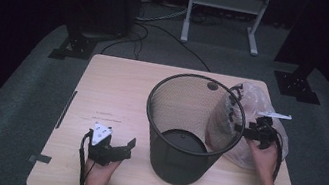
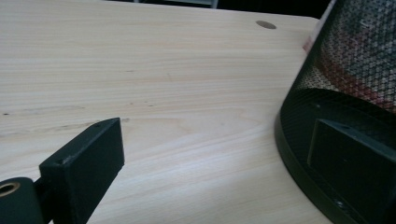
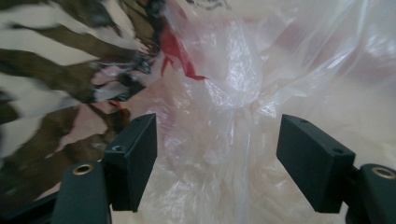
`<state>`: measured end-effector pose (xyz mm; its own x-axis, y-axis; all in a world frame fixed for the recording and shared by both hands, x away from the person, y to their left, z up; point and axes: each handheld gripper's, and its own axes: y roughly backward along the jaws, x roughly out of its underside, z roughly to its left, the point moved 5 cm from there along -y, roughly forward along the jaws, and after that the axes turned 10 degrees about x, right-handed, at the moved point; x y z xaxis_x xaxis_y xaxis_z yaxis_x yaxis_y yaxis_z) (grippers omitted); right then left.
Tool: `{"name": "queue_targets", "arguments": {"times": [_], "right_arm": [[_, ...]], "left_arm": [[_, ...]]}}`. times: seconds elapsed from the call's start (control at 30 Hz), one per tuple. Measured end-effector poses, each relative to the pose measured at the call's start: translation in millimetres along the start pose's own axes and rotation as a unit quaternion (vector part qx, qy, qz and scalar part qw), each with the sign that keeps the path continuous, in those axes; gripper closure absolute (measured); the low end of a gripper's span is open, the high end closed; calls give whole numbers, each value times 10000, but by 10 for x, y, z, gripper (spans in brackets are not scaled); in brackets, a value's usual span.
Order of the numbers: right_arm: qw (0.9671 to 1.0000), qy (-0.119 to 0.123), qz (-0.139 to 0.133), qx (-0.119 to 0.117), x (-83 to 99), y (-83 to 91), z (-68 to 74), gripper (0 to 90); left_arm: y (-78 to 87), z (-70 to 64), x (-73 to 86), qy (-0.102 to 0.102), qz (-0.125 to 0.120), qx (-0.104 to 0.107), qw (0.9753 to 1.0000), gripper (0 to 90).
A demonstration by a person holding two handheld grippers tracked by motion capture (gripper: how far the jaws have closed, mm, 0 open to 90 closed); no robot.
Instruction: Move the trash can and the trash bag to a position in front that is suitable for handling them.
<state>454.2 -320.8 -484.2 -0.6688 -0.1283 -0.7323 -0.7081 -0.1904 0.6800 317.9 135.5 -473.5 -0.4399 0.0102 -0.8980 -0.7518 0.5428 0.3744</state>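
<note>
A black mesh wastebasket (image 1: 192, 127) stands upright in the middle of the wooden table (image 1: 112, 89). Against its right side leans a clear plastic bag (image 1: 253, 138) holding crumpled material with brown-and-white stripes and some red. My right gripper (image 1: 241, 129) is open and points left into the bag. In the right gripper view, the bag's film (image 3: 229, 88) bunches between the spread jaws of my right gripper (image 3: 217, 144). My left gripper (image 1: 131, 149) is open just left of the basket's base, holding nothing. In the left gripper view, the basket (image 2: 359, 65) rises behind the right jaw of my left gripper (image 2: 219, 154).
A round cable hole (image 2: 265, 24) sits in the tabletop beyond the basket. Bare wood spreads across the left half of the table. Black stands (image 1: 77, 42) and a white frame (image 1: 224, 11) stand on the grey floor behind the table.
</note>
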Motion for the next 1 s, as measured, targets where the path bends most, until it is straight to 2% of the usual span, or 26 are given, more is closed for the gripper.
{"name": "queue_targets", "arguments": {"times": [0.13,0.2,0.37,0.4,0.5,0.57,0.6,0.63,0.67,0.7,0.73,0.77,0.87,0.97,1.0], "right_arm": [[9999,-75,138,-2,44,-102,0,284],[9997,-168,200,10,122,-187,-12,306],[9998,-151,28,145,179,-218,-20,350],[9997,-90,-37,230,190,-217,-15,396],[9992,16,-128,365,209,-214,-6,437],[9978,198,-230,590,236,-203,7,545],[9978,198,-230,590,236,-203,7,545],[9973,248,-246,653,246,-196,12,594],[9972,272,-277,639,258,-180,15,712],[9972,272,-277,639,258,-180,15,712],[9975,321,-219,598,259,-166,18,816],[9977,349,-171,561,256,-161,22,843],[9980,407,-73,470,243,-126,29,878],[9985,392,-152,355,206,-71,29,882],[9985,406,-236,283,148,2,31,885]], "left_arm": [[36,64,-5,76,-31,-82,9999,25],[52,88,-9,92,-31,-108,9999,25],[88,116,-33,101,-115,-163,9998,25],[88,120,-31,108,-116,-164,9997,25],[83,122,-23,108,-90,-157,9998,26],[78,116,-21,98,-89,-148,9998,26],[78,116,-21,98,-89,-148,9998,27],[76,113,-19,93,-92,-154,9998,27],[75,113,-16,94,-91,-150,9998,29],[75,113,-16,94,-91,-150,9998,29],[76,116,-14,100,-89,-150,9998,29],[78,125,-11,109,-93,-148,9998,29],[84,140,-9,120,-91,-157,9998,30],[91,160,-9,162,-115,-174,9997,30],[93,167,-7,154,-106,-172,9997,30]]}}
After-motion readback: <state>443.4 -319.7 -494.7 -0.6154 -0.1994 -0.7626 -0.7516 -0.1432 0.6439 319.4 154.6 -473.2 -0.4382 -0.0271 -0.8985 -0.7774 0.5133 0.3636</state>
